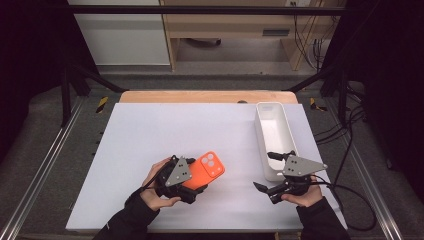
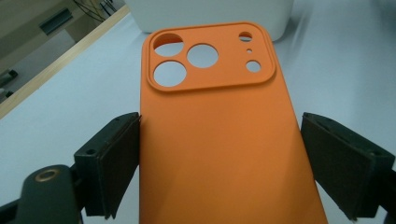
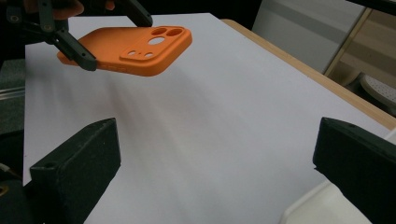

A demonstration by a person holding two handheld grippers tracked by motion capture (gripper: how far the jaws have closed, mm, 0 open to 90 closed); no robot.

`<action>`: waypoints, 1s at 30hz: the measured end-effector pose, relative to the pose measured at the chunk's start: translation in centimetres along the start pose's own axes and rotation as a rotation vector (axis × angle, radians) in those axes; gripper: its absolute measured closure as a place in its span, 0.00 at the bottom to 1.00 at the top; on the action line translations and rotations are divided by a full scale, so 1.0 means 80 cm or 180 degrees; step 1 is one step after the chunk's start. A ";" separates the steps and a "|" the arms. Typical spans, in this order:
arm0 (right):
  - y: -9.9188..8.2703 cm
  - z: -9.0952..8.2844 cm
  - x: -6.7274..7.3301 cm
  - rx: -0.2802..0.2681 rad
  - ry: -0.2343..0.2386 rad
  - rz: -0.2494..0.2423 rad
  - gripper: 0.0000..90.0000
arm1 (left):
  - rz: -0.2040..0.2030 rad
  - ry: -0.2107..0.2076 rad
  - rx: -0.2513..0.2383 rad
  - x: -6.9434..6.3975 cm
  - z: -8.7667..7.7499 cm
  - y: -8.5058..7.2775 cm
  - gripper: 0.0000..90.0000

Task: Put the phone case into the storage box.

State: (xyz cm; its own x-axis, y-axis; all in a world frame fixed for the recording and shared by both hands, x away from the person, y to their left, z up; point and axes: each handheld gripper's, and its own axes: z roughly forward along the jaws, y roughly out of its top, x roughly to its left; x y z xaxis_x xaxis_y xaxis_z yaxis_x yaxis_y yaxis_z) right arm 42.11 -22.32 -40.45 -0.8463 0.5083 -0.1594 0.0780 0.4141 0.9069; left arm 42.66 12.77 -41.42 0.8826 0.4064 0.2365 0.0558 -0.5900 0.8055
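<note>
High view: left tool (image 1: 192, 186) clamped on orange silicone phone case (image 1: 206, 170), held above white surface (image 1: 150, 135) at lower centre; right tool (image 1: 267, 172) apart, empty; next move likely carrying it to white oblong bin (image 1: 264, 131).

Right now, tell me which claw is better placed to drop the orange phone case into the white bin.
Left. The left claw already grips the orange phone case by its sides, lifted off the table. The right claw is open and empty, though nearer the white bin.
</note>
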 end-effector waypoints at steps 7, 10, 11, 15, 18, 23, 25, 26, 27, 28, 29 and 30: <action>0.009 0.011 0.010 0.0126 0.0103 -0.0181 0.01 | 0.0133 -0.0098 0.0022 -0.006 0.000 0.003 0.15; 0.012 0.015 0.013 0.0178 0.0139 -0.0240 0.01 | 0.0199 -0.0121 0.0050 -0.008 0.001 0.004 0.15; 0.013 0.016 0.014 0.0186 0.0151 -0.0258 0.02 | 0.0207 -0.0133 0.0051 -0.008 0.002 0.004 0.15; 0.018 0.020 0.017 0.0213 0.0196 -0.0345 0.02 | 0.0273 -0.0172 0.0062 -0.011 0.003 0.008 0.15; 0.022 0.022 0.019 0.0233 0.0248 -0.0398 0.02 | 0.0319 -0.0199 0.0083 -0.012 0.004 0.011 0.15; 0.030 0.025 0.024 0.0264 0.0350 -0.0527 0.02 | 0.0370 -0.0242 0.0072 -0.014 0.005 0.017 0.15; 0.032 0.025 0.025 0.0272 0.0380 -0.0566 0.02 | 0.0391 -0.0256 0.0080 -0.015 0.006 0.018 0.15; 0.033 0.026 0.026 0.0280 0.0390 -0.0588 0.02 | 0.0402 -0.0262 0.0078 -0.016 0.006 0.019 0.15; 0.034 0.026 0.026 0.0281 0.0399 -0.0597 0.02 | 0.0415 -0.0268 0.0085 -0.017 0.007 0.020 0.15; 0.035 0.026 0.027 0.0282 0.0408 -0.0611 0.02 | 0.0431 -0.0279 0.0081 -0.018 0.008 0.020 0.15; 0.036 0.027 0.027 0.0284 0.0414 -0.0628 0.02 | 0.0443 -0.0285 0.0096 -0.018 0.008 0.021 0.15; 0.036 0.027 0.028 0.0286 0.0415 -0.0637 0.02 | 0.0455 -0.0294 0.0091 -0.019 0.008 0.022 0.15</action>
State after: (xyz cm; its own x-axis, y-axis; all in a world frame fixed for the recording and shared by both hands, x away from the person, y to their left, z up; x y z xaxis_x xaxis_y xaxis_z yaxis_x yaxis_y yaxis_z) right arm 41.62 -18.34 -39.01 -0.9100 0.3103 -0.2751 -0.0562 0.5651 0.8231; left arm 41.74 10.64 -40.73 0.9215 0.2520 0.2955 -0.0612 -0.6572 0.7512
